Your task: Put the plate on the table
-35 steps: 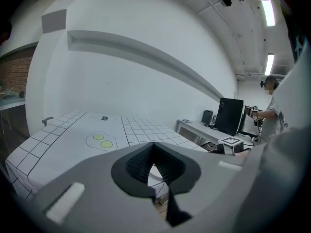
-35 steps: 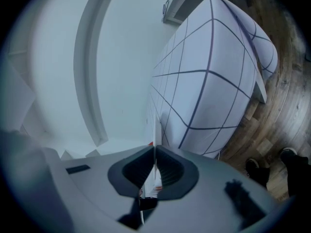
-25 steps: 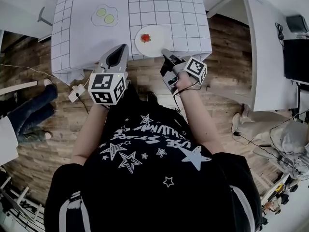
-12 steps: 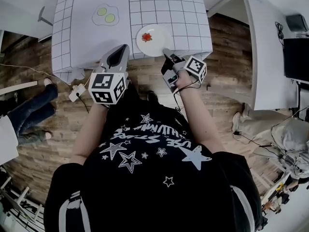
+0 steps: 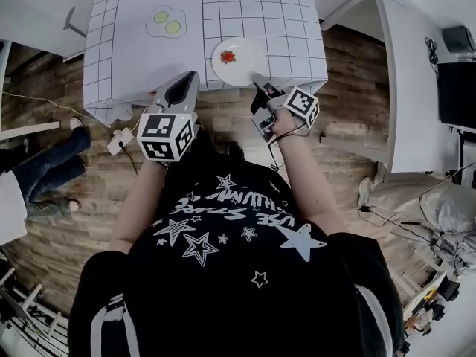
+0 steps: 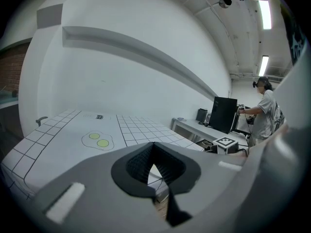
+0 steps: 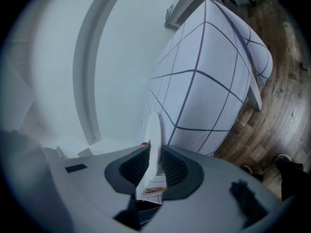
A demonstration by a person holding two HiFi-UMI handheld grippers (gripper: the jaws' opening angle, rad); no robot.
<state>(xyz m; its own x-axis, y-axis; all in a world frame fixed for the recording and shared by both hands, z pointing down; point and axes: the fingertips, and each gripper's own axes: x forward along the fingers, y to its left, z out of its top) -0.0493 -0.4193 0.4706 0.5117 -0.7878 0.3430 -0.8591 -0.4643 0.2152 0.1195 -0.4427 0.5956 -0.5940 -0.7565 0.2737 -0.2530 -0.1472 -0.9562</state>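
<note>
A white plate with a small red piece on it lies level over the near edge of the grid-patterned table. My right gripper is shut on the plate's near rim. In the right gripper view the plate stands edge-on between the dark pads of that gripper. Whether the plate rests on the cloth I cannot tell. My left gripper hovers at the table's near edge, left of the plate, shut and holding nothing; its pads meet.
A fried-egg drawing marks the cloth farther back. A white power strip lies on the wooden floor at the left, near a person's legs. A white desk stands at the right. Another person stands by a monitor.
Almost nothing: the head view has drifted slightly. The right gripper stays shut on the plate at the table's near edge, and the left gripper has not moved.
</note>
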